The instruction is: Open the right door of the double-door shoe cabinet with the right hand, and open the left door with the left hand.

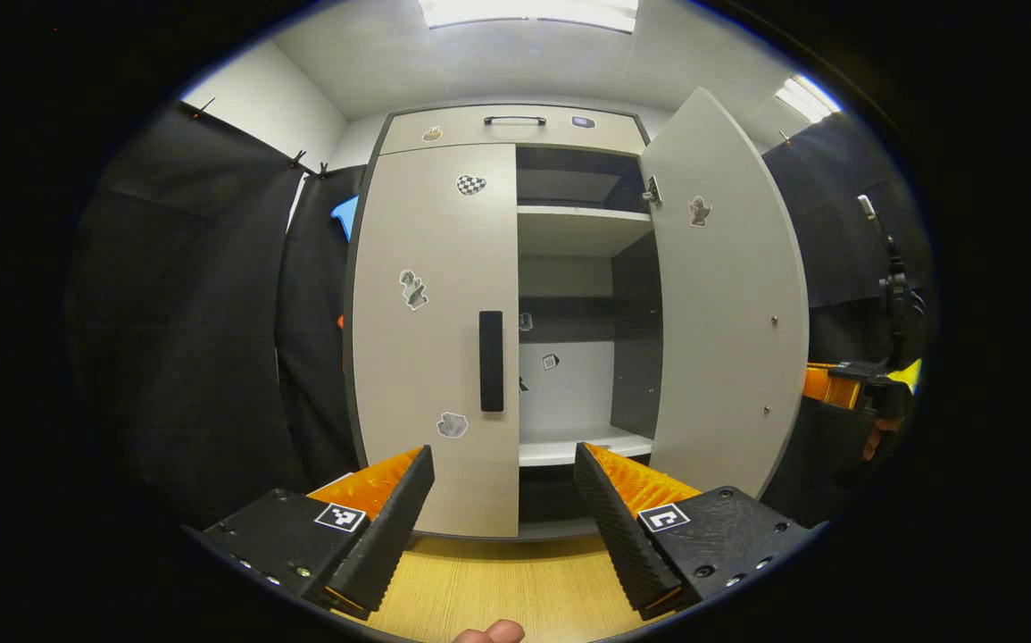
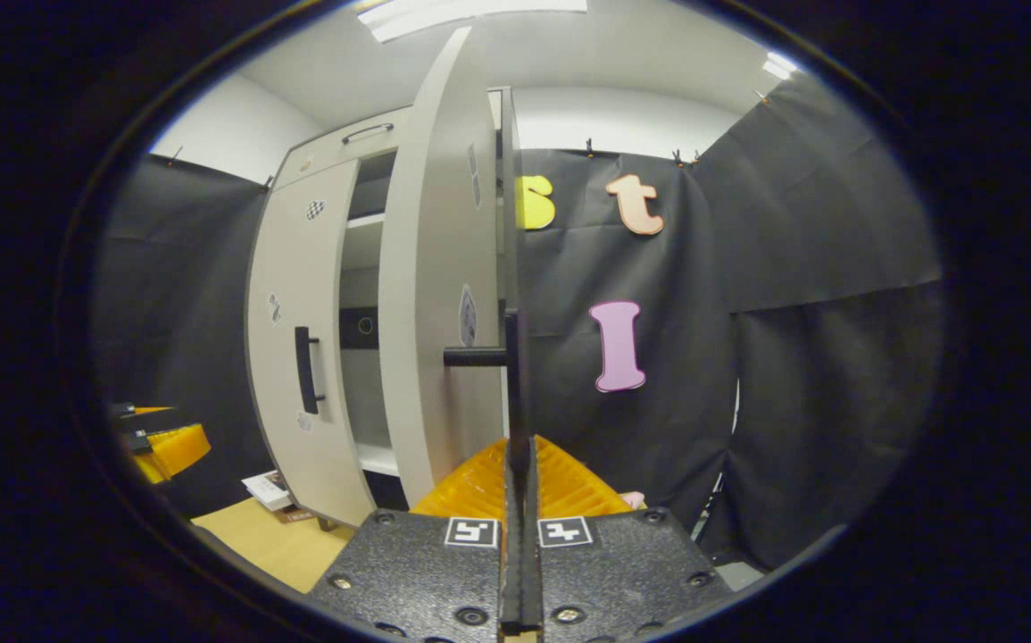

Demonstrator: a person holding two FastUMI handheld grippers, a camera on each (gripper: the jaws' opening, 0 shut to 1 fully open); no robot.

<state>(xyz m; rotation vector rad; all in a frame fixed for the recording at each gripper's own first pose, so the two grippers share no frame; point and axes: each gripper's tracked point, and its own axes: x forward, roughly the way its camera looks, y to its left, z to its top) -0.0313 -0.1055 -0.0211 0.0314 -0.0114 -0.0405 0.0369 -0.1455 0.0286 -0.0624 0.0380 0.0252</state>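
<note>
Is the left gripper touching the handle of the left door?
Apart. In the left gripper view, the open left gripper sits short of the handle, with bare left door between.

Bright ceiling panels (image 1: 528, 11) glare overhead; both views sharp, strongly bowed at edges.

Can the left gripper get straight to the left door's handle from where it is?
Probably yes. The left gripper is open and faces the closed left door; its handle sits just above the gap between the fingers, with nothing in between.
</note>
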